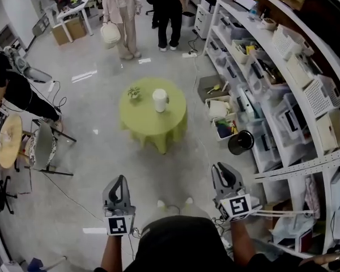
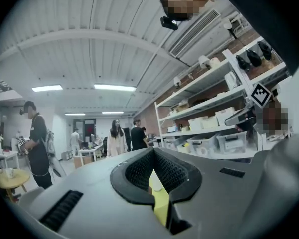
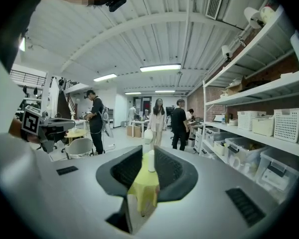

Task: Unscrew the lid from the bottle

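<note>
A white bottle [image 1: 160, 100] with its lid on stands upright on a round table with a green cloth [image 1: 153, 120], well ahead of me across the floor. My left gripper [image 1: 119, 181] and right gripper [image 1: 221, 170] are held close to my body, far short of the table, both shut with nothing in them. In the right gripper view the bottle [image 3: 151, 161] and the green cloth [image 3: 144, 189] show through the gap of the right gripper [image 3: 148, 149]. In the left gripper view only a strip of green cloth [image 2: 161, 203] shows past the left gripper [image 2: 153, 154].
A small potted plant [image 1: 134, 92] sits on the table left of the bottle. Shelving with bins [image 1: 283, 95] lines the right side, with a black bin [image 1: 241, 142] on the floor beside it. A chair [image 1: 44, 147] and a wooden stool [image 1: 9, 141] stand at the left. Two people [image 1: 144, 10] stand beyond the table.
</note>
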